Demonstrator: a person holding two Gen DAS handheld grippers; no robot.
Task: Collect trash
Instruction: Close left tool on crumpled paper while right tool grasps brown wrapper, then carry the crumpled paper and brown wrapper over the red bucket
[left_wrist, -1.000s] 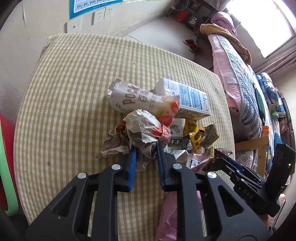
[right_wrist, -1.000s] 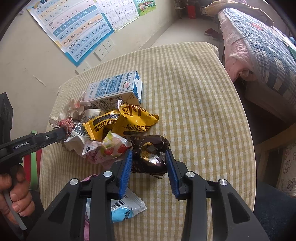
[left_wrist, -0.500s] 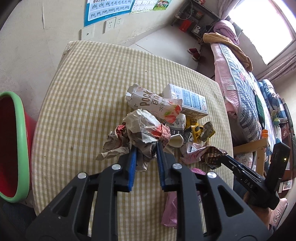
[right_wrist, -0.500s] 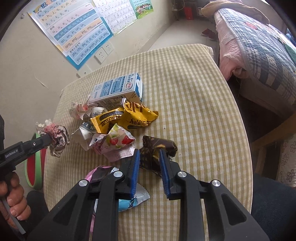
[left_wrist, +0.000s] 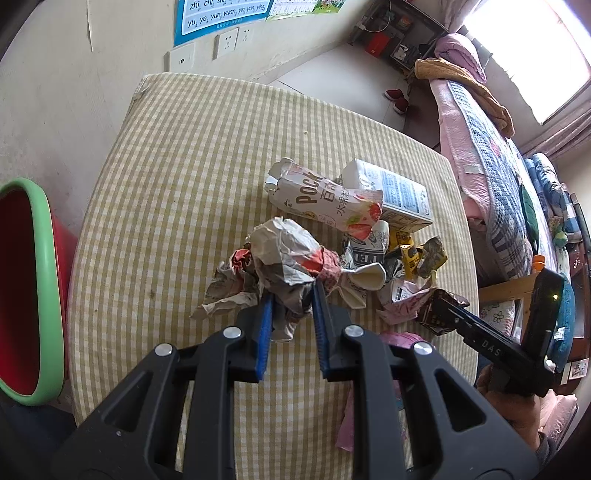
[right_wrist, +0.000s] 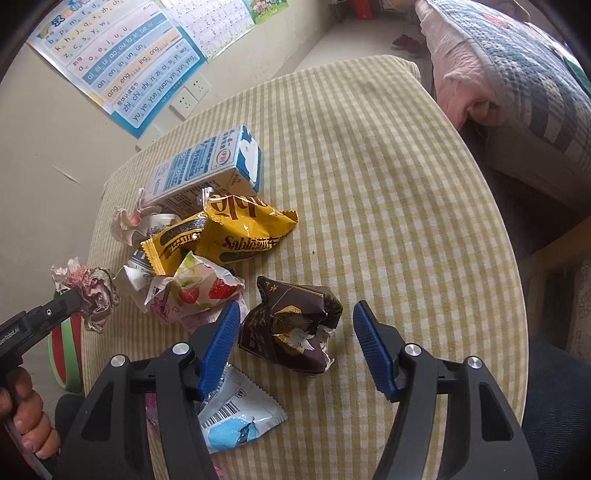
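Right gripper (right_wrist: 293, 325) jaws have released the brown wrapper (right_wrist: 291, 326), seemingly lying crosswise; left gripper (left_wrist: 290, 299) grips crumpled paper (left_wrist: 284, 254).

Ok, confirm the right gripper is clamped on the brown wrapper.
No: the right gripper is open, its blue pads standing clear on either side of the brown wrapper lying on the table.

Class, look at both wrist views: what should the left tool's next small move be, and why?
Probably swing the left tool leftward toward the red bin. It is shut on the crumpled paper wad, held clear above the checked tablecloth, and the bin stands open beside the table's left edge.
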